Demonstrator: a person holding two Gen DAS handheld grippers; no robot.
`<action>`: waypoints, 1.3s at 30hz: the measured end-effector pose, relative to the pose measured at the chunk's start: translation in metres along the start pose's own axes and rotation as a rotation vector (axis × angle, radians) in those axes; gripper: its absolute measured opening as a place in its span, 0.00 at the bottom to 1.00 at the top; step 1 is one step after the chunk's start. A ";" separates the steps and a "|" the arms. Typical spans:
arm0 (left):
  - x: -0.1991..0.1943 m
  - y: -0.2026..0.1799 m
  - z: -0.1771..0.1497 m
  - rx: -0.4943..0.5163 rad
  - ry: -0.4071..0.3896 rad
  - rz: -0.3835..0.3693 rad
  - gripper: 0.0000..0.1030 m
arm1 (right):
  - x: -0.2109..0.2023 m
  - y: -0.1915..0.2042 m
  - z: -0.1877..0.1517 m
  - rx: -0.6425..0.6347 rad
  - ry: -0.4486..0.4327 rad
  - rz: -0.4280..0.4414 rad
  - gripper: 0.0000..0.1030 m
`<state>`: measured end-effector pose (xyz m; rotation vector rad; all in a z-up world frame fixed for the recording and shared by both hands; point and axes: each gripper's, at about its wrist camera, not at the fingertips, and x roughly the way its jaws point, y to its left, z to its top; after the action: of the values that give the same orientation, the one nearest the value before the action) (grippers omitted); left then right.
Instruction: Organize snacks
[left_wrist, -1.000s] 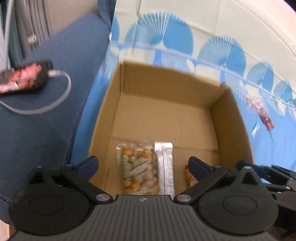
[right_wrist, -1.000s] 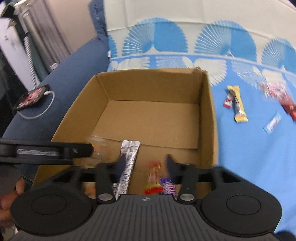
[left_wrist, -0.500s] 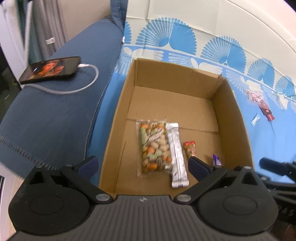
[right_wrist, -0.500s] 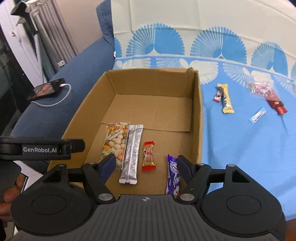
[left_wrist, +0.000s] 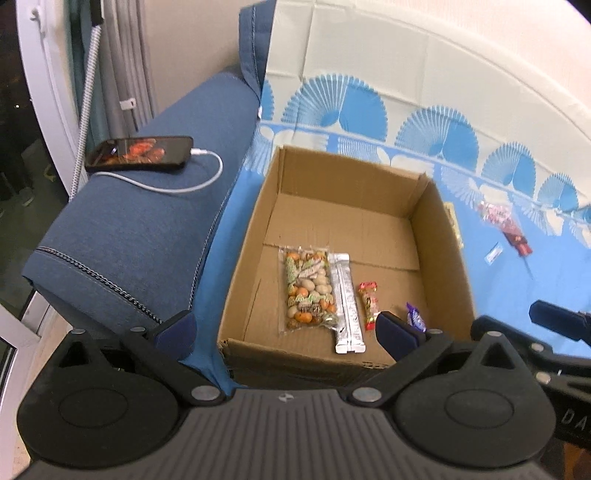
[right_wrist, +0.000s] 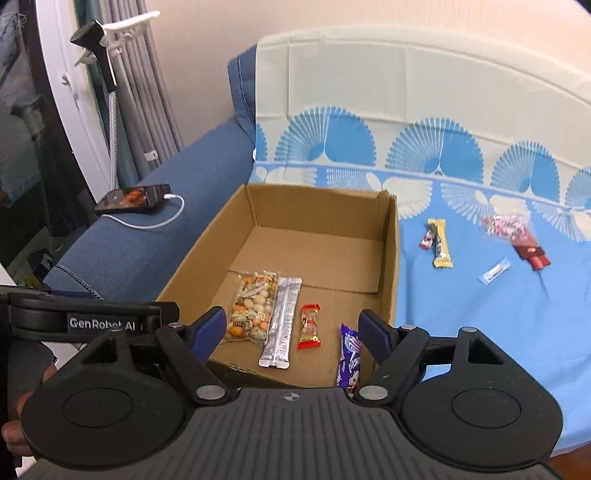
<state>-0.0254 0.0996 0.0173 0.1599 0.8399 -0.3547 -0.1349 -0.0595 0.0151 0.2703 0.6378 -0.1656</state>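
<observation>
An open cardboard box (left_wrist: 448, 258) (right_wrist: 390, 258) stands on a blue patterned sheet. Inside lie a nut mix bag (left_wrist: 309, 290) (right_wrist: 252, 305), a silver sachet (left_wrist: 346, 302) (right_wrist: 281, 321), a small red candy (left_wrist: 370, 304) (right_wrist: 309, 326) and a purple candy (left_wrist: 415, 317) (right_wrist: 349, 352). My left gripper (left_wrist: 284, 332) is open and empty, above the box's near edge. My right gripper (right_wrist: 293, 328) is open and empty, above the box's near right part. On the sheet right of the box lie a yellow bar (right_wrist: 440, 243), a small red-black bar (right_wrist: 426, 239), a pink-red packet (right_wrist: 517, 234) (left_wrist: 506, 229) and a small blue-white sachet (right_wrist: 494, 271) (left_wrist: 494, 254).
A phone (left_wrist: 140, 152) (right_wrist: 133, 197) on a white charging cable (left_wrist: 184, 184) lies on the blue sofa armrest (left_wrist: 129, 236) left of the box. Curtains and a white frame stand at far left. The sofa back rises behind the box.
Both grippers have pulled back and up from inside the box. The whole box, the armrest and the phone have come into view. The snacks in the box have not moved.
</observation>
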 end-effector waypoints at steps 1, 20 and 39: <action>-0.004 0.000 0.000 -0.001 -0.009 -0.001 1.00 | -0.004 0.001 -0.001 -0.004 -0.007 0.000 0.79; -0.040 -0.014 -0.013 0.043 -0.081 -0.007 1.00 | -0.035 0.000 -0.014 0.009 -0.067 -0.004 0.94; -0.037 -0.021 -0.014 0.069 -0.071 0.006 1.00 | -0.038 -0.007 -0.020 0.041 -0.068 0.003 0.97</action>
<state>-0.0657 0.0932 0.0360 0.2126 0.7576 -0.3816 -0.1784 -0.0578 0.0213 0.3042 0.5670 -0.1840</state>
